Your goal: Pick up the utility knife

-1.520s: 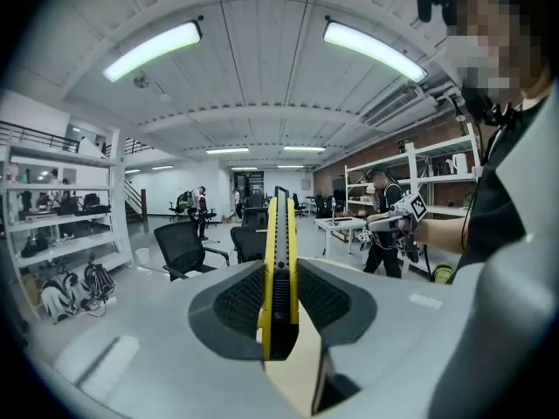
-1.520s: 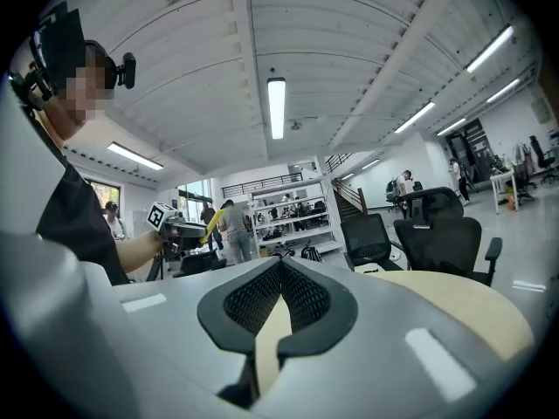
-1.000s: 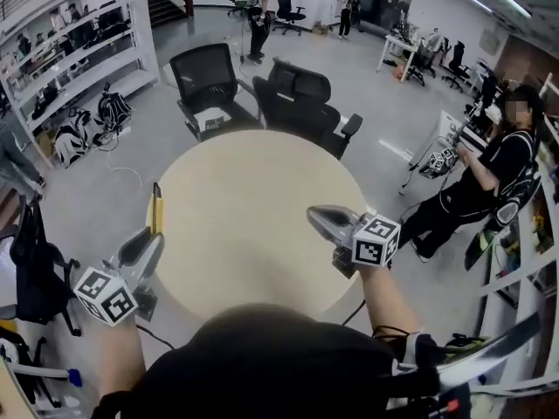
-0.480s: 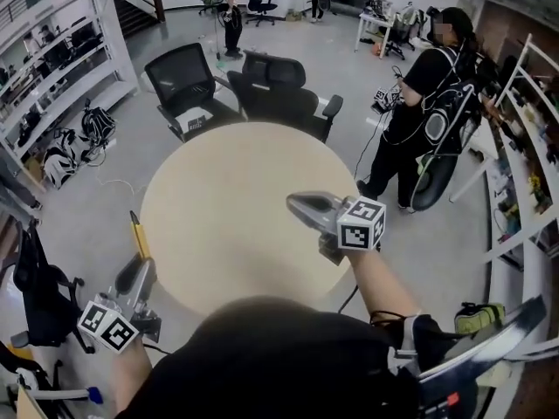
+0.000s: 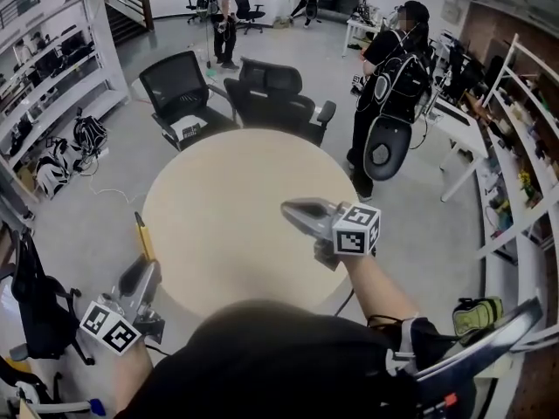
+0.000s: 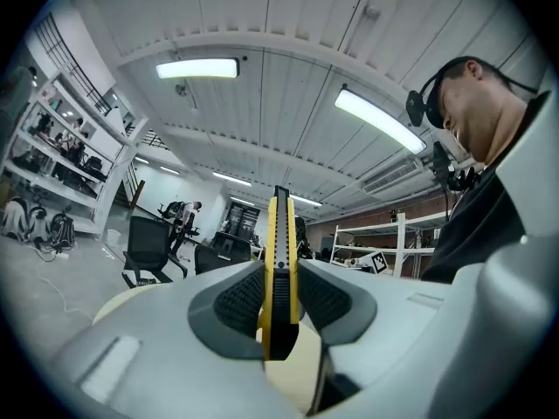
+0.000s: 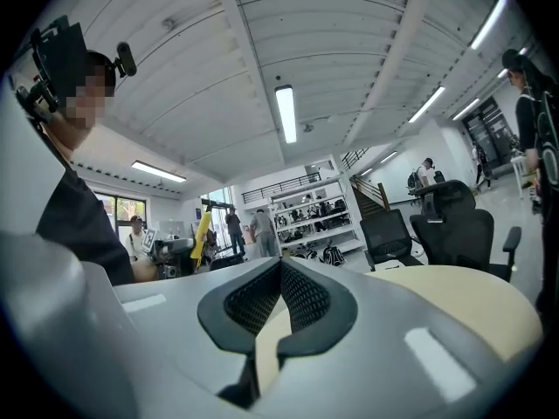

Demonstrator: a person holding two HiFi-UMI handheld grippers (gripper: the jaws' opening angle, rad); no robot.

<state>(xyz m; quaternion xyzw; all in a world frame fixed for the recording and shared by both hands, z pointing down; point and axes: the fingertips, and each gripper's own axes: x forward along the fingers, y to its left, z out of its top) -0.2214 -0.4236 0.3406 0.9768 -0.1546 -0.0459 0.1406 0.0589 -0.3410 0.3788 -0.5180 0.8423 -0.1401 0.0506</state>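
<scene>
The yellow utility knife is off the table, held beyond the round table's left edge. My left gripper is shut on it. In the left gripper view the knife stands on edge between the ribbed pads of the left gripper, its black slider facing the camera and its tip sticking out past the jaws. My right gripper hangs over the beige table near its right front, shut with nothing in it. In the right gripper view its jaws meet, and the knife shows far off to the left.
Two black office chairs stand at the table's far side. A person in black with a backpack stands at the back right. Shelving runs along the left wall, more shelves along the right. Bags and cables lie on the floor.
The person in black has walked from the right side round to the back right of the table. My right gripper has drifted a little left. The left gripper keeps its hold on the knife.
</scene>
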